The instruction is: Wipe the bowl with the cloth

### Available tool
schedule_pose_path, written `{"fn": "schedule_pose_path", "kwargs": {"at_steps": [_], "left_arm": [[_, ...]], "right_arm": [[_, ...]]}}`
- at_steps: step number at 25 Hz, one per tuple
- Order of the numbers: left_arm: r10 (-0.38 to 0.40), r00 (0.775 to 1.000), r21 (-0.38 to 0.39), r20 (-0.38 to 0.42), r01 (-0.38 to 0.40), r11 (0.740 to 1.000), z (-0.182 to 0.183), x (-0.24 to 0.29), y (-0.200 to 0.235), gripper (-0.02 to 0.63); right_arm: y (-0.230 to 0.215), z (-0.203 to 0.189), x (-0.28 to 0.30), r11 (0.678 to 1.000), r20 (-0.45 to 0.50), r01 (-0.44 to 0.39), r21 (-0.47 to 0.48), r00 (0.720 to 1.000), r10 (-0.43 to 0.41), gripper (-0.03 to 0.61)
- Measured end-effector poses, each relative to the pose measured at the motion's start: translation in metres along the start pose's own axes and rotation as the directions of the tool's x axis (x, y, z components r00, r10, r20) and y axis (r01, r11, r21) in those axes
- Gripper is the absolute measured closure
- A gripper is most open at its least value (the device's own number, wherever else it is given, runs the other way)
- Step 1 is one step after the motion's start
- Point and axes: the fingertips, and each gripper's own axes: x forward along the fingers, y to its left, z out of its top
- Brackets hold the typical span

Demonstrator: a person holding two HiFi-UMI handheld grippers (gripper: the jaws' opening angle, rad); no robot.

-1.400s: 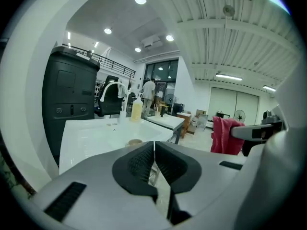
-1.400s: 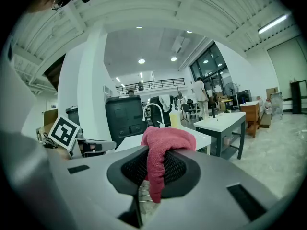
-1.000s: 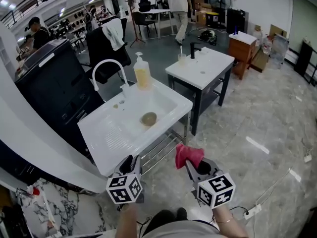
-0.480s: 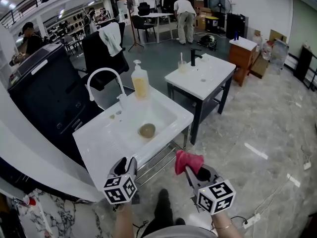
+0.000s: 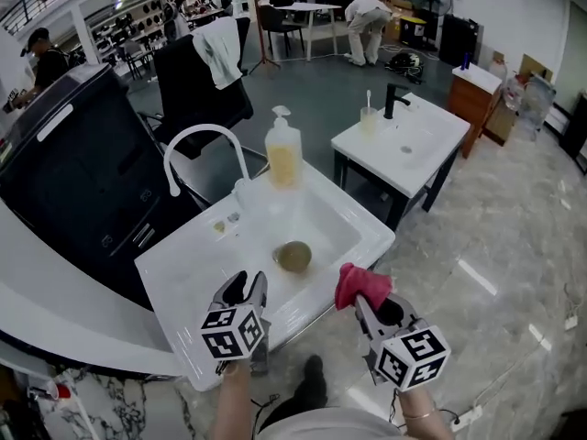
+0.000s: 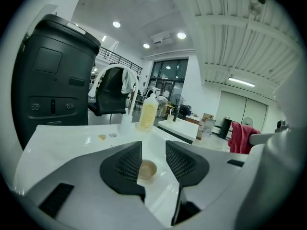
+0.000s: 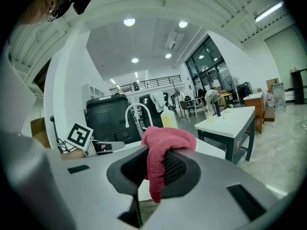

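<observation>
Red cloth [image 5: 356,285] clamped in right claw [image 5: 371,305] — left claw [image 5: 246,284] opening, empty, bowl [image 5: 293,256] in sink [image 5: 193,273] ahead.

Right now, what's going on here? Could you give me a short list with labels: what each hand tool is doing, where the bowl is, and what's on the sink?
left gripper: jaws opening, nothing between them, near the sink's front edge
right gripper: shut on the red cloth, also near the front edge
bowl: brownish, sitting in the basin, neither gripper touching it
sink: white, with a curved faucet and a soap bottle at the back
wiping: not yet begun
</observation>
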Motion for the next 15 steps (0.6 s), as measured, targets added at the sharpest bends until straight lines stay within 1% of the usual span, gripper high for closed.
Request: {"fn": "schedule_pose_path", "kwargs": {"at_steps": [4,8,11,15], "left_arm": [[-0.014,1.0,0.003,-0.021,0.014,1.0,0.016,0.047,0.021,0.451],[-0.033,0.999,0.006,-0.042,0.033,0.999,0.026,0.084,0.034,0.451],[-0.041,0.997,-0.009,-0.067,0.041,0.999,0.027,0.111,0.044,0.451],[-0.045,0.992,-0.021,-0.116,0.043,0.999,0.018,0.139,0.053,0.448]], "right_arm": [[-0.011,0.009,0.045,1.0,-0.017,0.011,0.012,1.0,-0.011,0.526],[-0.018,0.015,0.077,0.999,-0.03,0.026,0.019,0.999,-0.025,0.526],[-0.024,0.021,0.097,0.999,-0.033,0.037,0.017,0.999,-0.036,0.527],[-0.031,0.027,0.116,0.998,-0.033,0.051,0.021,0.998,-0.05,0.526]]}}
